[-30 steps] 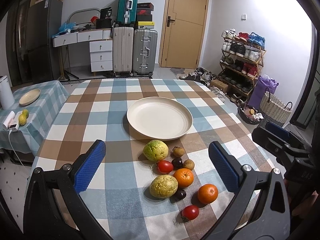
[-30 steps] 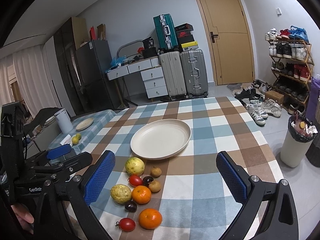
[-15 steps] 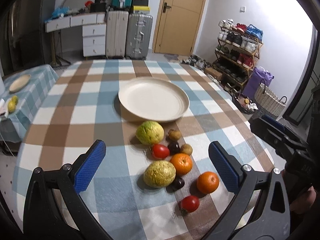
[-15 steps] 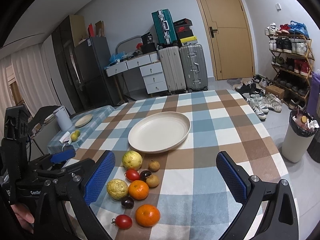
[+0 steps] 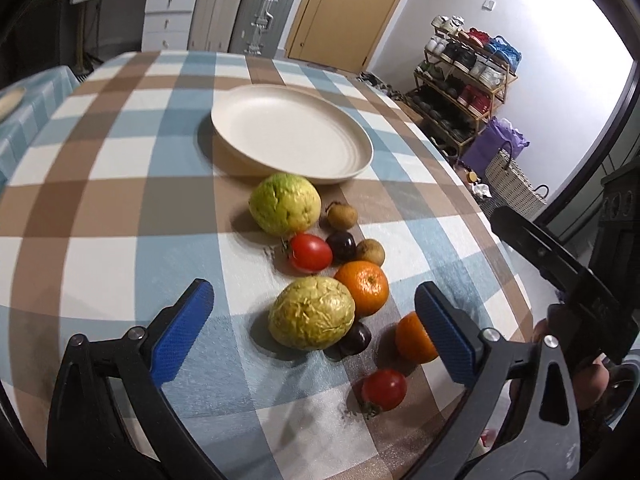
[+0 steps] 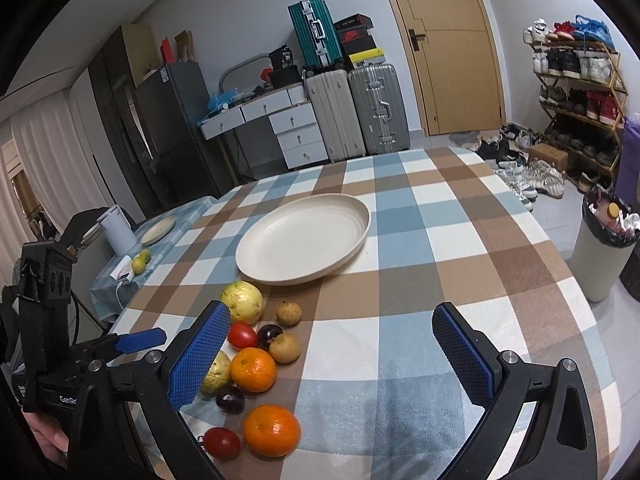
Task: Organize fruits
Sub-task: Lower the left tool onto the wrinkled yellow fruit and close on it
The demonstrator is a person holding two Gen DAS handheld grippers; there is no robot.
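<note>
An empty cream plate (image 5: 292,136) (image 6: 304,236) sits mid-table on the checked cloth. In front of it lies a cluster of fruit: two yellow-green guavas (image 5: 285,204) (image 5: 312,313), two oranges (image 5: 362,288) (image 5: 414,338), two tomatoes (image 5: 310,253) (image 5: 384,389), dark plums (image 5: 341,245) and small brown longans (image 5: 342,215). My left gripper (image 5: 314,334) is open and empty, its jaws straddling the nearer guava from above. My right gripper (image 6: 332,360) is open and empty, to the right of the fruit (image 6: 253,370).
The table's right edge drops to the floor, where a white bin (image 6: 604,252) stands. A side table (image 6: 160,236) with a small plate, a kettle and limes is on the left. Suitcases, drawers and a shoe rack (image 6: 576,92) stand behind.
My left gripper has moved forward and down toward the fruit, now framing the nearer guava. My right gripper has drifted slightly forward. No fruit has moved.
</note>
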